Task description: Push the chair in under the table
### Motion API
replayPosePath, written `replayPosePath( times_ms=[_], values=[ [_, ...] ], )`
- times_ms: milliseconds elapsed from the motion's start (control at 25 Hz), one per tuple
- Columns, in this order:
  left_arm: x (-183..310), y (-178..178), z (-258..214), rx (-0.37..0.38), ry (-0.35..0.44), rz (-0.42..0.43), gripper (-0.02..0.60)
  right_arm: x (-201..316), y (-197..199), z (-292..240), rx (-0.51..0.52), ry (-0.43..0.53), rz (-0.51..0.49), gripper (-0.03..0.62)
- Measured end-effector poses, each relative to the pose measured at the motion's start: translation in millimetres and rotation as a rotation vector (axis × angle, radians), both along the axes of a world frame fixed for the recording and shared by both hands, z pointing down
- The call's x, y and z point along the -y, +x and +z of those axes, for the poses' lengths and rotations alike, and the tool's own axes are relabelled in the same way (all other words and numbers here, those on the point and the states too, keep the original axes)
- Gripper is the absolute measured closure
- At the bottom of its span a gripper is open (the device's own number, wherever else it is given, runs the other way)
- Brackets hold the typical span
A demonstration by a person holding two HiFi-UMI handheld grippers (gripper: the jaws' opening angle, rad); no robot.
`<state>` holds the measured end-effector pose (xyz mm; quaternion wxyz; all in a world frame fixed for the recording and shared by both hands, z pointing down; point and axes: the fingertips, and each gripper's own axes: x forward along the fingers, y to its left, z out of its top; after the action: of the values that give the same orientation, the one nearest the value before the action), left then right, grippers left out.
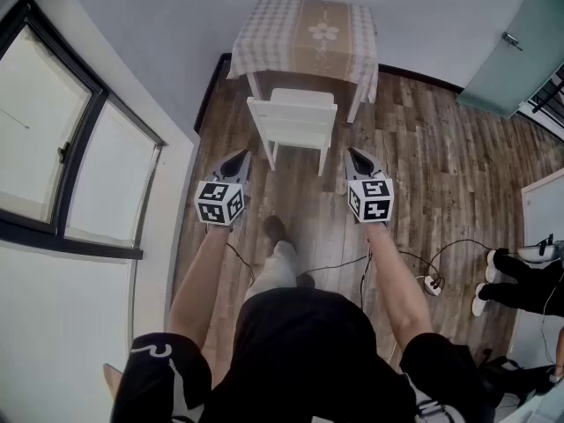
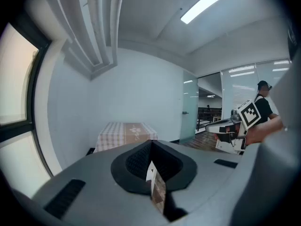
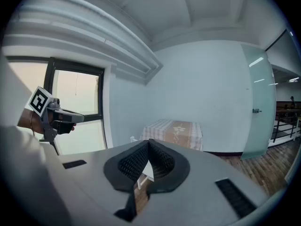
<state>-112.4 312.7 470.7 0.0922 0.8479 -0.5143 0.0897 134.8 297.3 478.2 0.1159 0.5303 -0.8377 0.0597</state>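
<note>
A white wooden chair stands on the wood floor, pulled out from a small table covered with a checked cloth. The chair's back faces me. My left gripper hovers just left of the chair's back, shut and empty. To the right of the chair's back my right gripper is held the same way, shut with nothing in it. Neither touches the chair. The table shows ahead in the left gripper view, and the table also in the right gripper view, where a bit of the white chair shows between the jaws.
A large window and a white wall run along the left. A glass door stands at the far right. Cables and a power strip lie on the floor to my right, beside another person's shoes.
</note>
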Motion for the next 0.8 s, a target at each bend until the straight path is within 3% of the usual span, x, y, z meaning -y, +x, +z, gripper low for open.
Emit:
replayPosePath(
  times_ms=[800],
  values=[
    [44, -7, 16, -0.014, -0.024, -0.038, 0.557, 42, 6, 15, -0.028, -0.011, 0.005, 0.58]
  ],
)
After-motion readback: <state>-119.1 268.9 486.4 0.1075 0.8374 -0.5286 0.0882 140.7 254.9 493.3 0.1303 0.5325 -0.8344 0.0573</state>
